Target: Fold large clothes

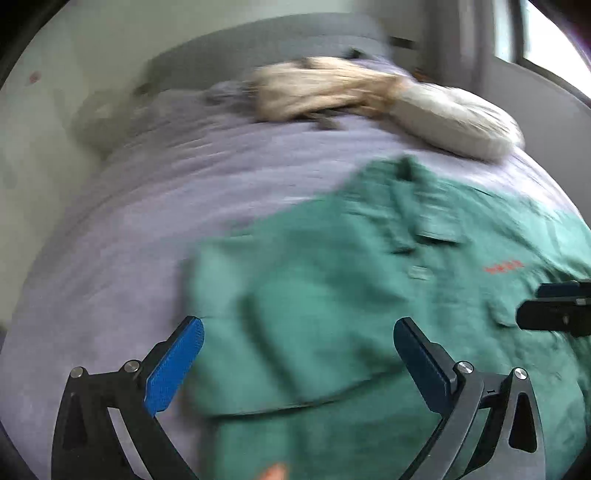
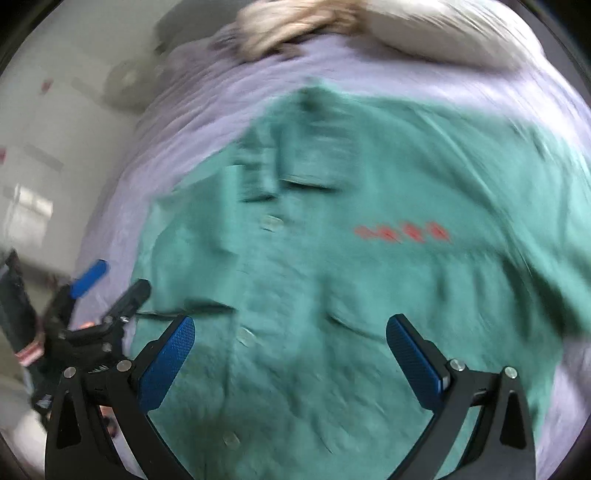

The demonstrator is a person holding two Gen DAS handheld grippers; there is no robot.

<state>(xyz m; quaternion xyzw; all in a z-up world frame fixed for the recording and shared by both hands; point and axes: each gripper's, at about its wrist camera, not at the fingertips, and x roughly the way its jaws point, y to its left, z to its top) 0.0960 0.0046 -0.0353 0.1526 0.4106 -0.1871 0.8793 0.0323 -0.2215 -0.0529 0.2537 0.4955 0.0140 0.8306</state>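
Observation:
A large green button-up shirt (image 1: 332, 295) with red lettering lies front-up on a lilac bedsheet (image 1: 129, 229). Its left sleeve is folded in over the chest. My left gripper (image 1: 299, 332) is open and empty above the shirt's left edge. My right gripper (image 2: 291, 332) is open and empty above the shirt's (image 2: 351, 240) button placket. The left gripper also shows at the left edge of the right wrist view (image 2: 110, 277), and the right gripper's tip at the right edge of the left wrist view (image 1: 554, 310). Both views are motion-blurred.
A beige and white bundle of cloth or pillows (image 1: 369, 96) lies at the head of the bed, also in the right wrist view (image 2: 369, 22). A grey headboard (image 1: 258, 40) and pale wall stand behind. The floor (image 2: 48, 147) lies left of the bed.

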